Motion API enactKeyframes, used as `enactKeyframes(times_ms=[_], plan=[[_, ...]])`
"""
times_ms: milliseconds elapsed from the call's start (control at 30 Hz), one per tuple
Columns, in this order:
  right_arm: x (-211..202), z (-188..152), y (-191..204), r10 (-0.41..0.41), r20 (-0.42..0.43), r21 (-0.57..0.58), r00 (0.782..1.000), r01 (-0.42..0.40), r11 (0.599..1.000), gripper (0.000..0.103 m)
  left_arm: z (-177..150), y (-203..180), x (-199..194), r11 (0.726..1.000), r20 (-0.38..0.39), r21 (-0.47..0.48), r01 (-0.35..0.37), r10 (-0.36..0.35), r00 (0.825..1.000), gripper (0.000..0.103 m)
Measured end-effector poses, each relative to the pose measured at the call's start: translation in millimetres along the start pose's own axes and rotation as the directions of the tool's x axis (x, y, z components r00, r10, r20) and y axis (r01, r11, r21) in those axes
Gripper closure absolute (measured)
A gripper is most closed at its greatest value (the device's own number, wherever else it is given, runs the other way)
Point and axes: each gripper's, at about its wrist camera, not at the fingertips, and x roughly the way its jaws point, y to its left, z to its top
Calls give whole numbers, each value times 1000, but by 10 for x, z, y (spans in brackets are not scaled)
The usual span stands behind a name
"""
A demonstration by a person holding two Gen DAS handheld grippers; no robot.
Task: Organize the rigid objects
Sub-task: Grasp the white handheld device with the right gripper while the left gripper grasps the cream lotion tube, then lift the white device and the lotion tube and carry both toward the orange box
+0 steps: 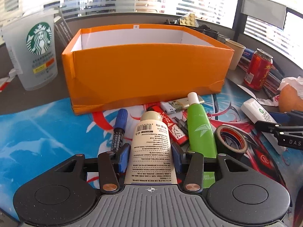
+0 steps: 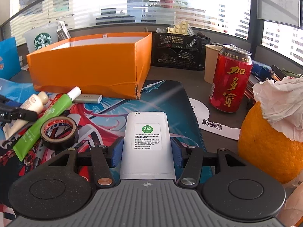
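Jaws, left gripper [image 1: 150, 156]: we found both blue pads pressed against the sides of a cream tube [image 1: 150, 147], cap pointing away toward the box. Jaws, right gripper [image 2: 146, 152]: we found them clamped on a white remote [image 2: 145, 141], label side up, its far end above the printed mat [image 2: 166, 98].

Item, orange box [image 1: 144, 70]: we noted it open-topped, white inside, standing on the bench at the far edge of the mat.

Items loose on the mat, just in front of the box: we listed a green tube [image 1: 200, 130] with a white cap, lying beside the cream tube; a roll of dark tape [image 1: 230, 139] just right of the green tube; a blue-capped marker [image 1: 119, 128] to the left; a red lighter [image 1: 170, 124] partly under the tubes; a silver power bank [image 2: 88, 98] near the box wall.

Items on the bench around: we recorded a frosted plastic cup [image 1: 32, 54] left of the box, a red can [image 2: 230, 79] and a paper cup [image 2: 211, 62] to the right, a black mesh organiser [image 2: 178, 51] behind, and an orange fruit [image 2: 269, 147] with tissue on top, near the right gripper.
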Motion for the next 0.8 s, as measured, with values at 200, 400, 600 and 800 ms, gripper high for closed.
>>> enactKeyframes(times_ms=[200, 400, 600, 800], plan=[[-54, 46, 15, 1, 15, -6, 1000, -1, 1000, 53, 97, 28, -125, 1000, 19, -20, 12, -12, 1000, 59], [-159, 152, 64, 9, 56, -14, 998, -8, 1000, 53, 229, 27, -326, 999, 76, -21, 29, -28, 997, 59], [-231, 305, 119, 25, 109, -5, 994, -25, 1000, 53, 349, 40, -448, 998, 115, -32, 45, -41, 992, 59], [-314, 512, 212, 48, 169, -20, 984, -45, 999, 53, 449, 43, -540, 998, 142, -36, 60, -54, 988, 59]])
